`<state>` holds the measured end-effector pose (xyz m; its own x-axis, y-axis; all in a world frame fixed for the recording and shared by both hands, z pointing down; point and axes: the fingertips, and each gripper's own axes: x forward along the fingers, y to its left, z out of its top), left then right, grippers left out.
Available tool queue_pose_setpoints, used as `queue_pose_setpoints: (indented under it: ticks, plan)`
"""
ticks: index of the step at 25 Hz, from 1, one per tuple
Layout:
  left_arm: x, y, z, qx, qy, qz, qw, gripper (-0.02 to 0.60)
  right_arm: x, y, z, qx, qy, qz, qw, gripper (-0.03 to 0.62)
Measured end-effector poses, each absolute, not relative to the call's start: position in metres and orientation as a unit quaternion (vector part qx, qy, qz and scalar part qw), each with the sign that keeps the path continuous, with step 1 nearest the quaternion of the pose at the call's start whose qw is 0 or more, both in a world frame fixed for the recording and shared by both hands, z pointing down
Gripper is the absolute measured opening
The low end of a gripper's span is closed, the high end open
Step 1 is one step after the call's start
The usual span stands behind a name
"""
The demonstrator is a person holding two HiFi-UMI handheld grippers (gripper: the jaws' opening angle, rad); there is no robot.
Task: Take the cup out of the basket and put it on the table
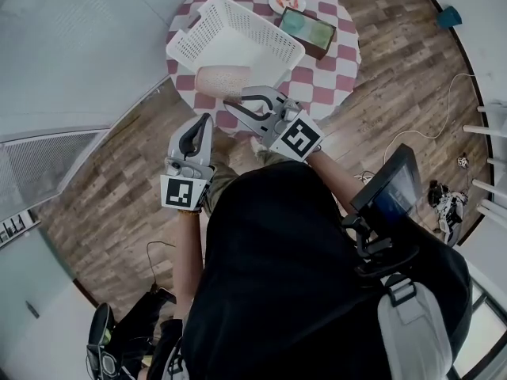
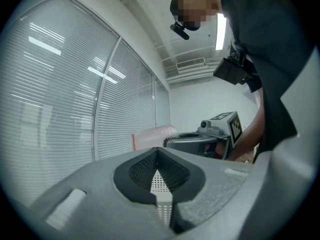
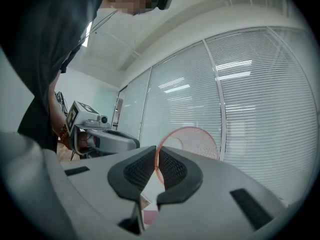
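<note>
A pale pink see-through cup (image 1: 223, 80) hangs on its side over the near edge of the round checkered table (image 1: 337, 74), just in front of the white mesh basket (image 1: 234, 34). My right gripper (image 1: 240, 101) is shut on it. In the right gripper view the cup's rim (image 3: 192, 141) is pinched between the black pads (image 3: 172, 170). My left gripper (image 1: 198, 127) is lower left of the cup, off the table over the wood floor, shut with nothing in it. The left gripper view shows the left gripper (image 2: 157, 156) aimed at the window blinds, and the cup (image 2: 152, 136) beside the right gripper (image 2: 210, 139).
The basket sits tilted on the table's left half. Behind it stand a dark wooden box (image 1: 307, 30) with green dishes and a small plate (image 1: 285, 1). A white cable (image 1: 444, 109) and gear lie on the floor at right. Glass walls with blinds close off the left.
</note>
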<state>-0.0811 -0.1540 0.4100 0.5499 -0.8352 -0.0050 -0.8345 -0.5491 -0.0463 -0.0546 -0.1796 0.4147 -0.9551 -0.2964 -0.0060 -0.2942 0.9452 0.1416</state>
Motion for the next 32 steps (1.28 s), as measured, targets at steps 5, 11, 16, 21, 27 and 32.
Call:
queue_pose_setpoints:
  ticks: [5,11,16,21,27,32]
  plan:
    - [-0.082,-0.155,0.425,-0.882,0.471,-0.008,0.014,-0.003,-0.058,-0.177,0.432,0.147,-0.987,-0.062,0.015,0.026]
    - [-0.088,-0.16,0.451,-0.876,0.481,-0.019,-0.008,-0.003,-0.062,-0.176,0.443,0.137,-0.989,-0.054,0.015,0.026]
    - [-0.096,-0.163,0.465,-0.868,0.495,-0.022,-0.024,-0.003,-0.065,-0.179,0.451,0.138,-0.989,-0.058,0.013,0.026]
    - [-0.096,-0.164,0.467,-0.869,0.494,-0.016,-0.029,-0.003,-0.065,-0.182,0.46,0.134,-0.989,-0.058,0.017,0.026]
    - [-0.098,-0.165,0.466,-0.868,0.495,-0.019,-0.024,-0.003,-0.067,-0.183,0.463,0.141,-0.989,-0.048,0.026,0.026]
    - [-0.097,-0.164,0.468,-0.867,0.497,-0.022,-0.024,-0.003,-0.063,-0.186,0.465,0.147,-0.988,-0.033,0.02,0.026]
